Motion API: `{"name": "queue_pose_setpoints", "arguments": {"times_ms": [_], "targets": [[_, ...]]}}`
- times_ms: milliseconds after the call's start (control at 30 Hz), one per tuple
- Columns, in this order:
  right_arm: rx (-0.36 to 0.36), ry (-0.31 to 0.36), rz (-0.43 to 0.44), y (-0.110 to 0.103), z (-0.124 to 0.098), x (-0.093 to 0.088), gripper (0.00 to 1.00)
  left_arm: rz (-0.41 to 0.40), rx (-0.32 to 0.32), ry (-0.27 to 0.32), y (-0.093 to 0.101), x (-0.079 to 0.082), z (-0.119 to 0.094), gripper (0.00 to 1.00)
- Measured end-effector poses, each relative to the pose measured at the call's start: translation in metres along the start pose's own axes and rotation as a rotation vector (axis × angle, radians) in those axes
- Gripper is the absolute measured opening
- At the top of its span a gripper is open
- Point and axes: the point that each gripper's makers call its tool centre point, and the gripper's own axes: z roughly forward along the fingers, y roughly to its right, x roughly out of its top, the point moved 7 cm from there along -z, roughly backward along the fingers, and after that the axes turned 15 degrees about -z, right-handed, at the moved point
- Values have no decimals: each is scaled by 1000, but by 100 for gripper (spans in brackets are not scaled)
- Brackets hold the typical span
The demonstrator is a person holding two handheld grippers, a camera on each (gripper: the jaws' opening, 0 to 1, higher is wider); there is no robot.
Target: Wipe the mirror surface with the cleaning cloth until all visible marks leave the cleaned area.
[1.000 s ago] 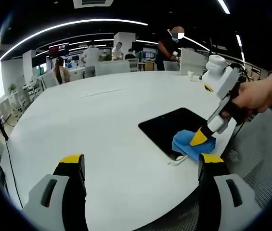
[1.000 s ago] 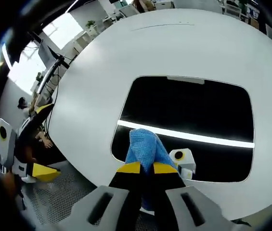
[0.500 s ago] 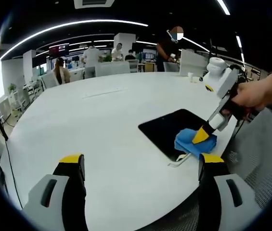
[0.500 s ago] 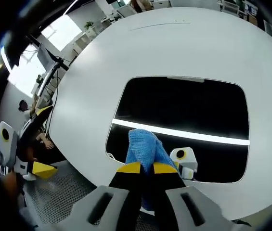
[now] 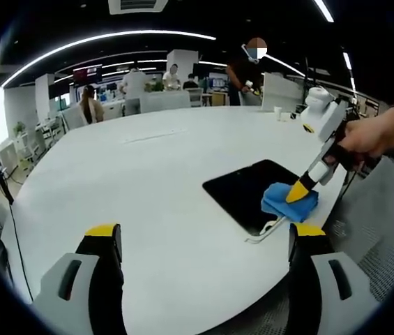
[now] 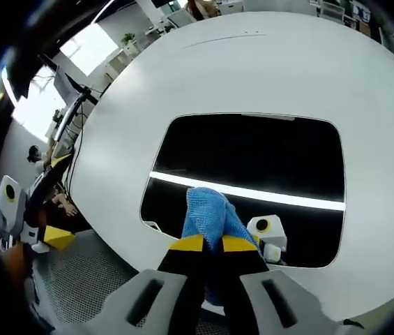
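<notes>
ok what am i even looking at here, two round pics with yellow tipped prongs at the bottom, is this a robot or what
No robot: a person holds a hand-held gripper in each hand, and a fisheye camera rides on each, looking along its jaws. In the left gripper view, the left hand-held gripper has its yellow-tipped jaws wide apart, holding nothing, above a white round table. Further off, the person's hand holds the right hand-held gripper, pressing a blue cleaning cloth onto a dark mirror lying flat on the table. The right gripper view shows that cloth pinched between closed jaws. The mirror reflects a ceiling light strip.
</notes>
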Motion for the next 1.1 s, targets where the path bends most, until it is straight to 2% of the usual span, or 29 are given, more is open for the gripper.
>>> {"name": "queue_pose_setpoints", "arguments": {"times_ms": [233,500,533,567,733,1100], "targets": [[16,-3,12,3,5,3,1,4,5,-9,-1,-1,1,98],[21,-3,9,-1,-1,1,1,-9,-5,-30,0,-3,3,99],[23,-1,6,1,1,1,1,-8,-7,-35,1,-4,3,99],[33,9,-37,2,2,1,1,-3,-6,-35,1,-3,2,99],[38,11,2,3,3,1,1,-3,-1,-23,0,-2,2,99],[0,3,-3,12,-2,4,1,-19,-7,-11,1,-2,2,99]]}}
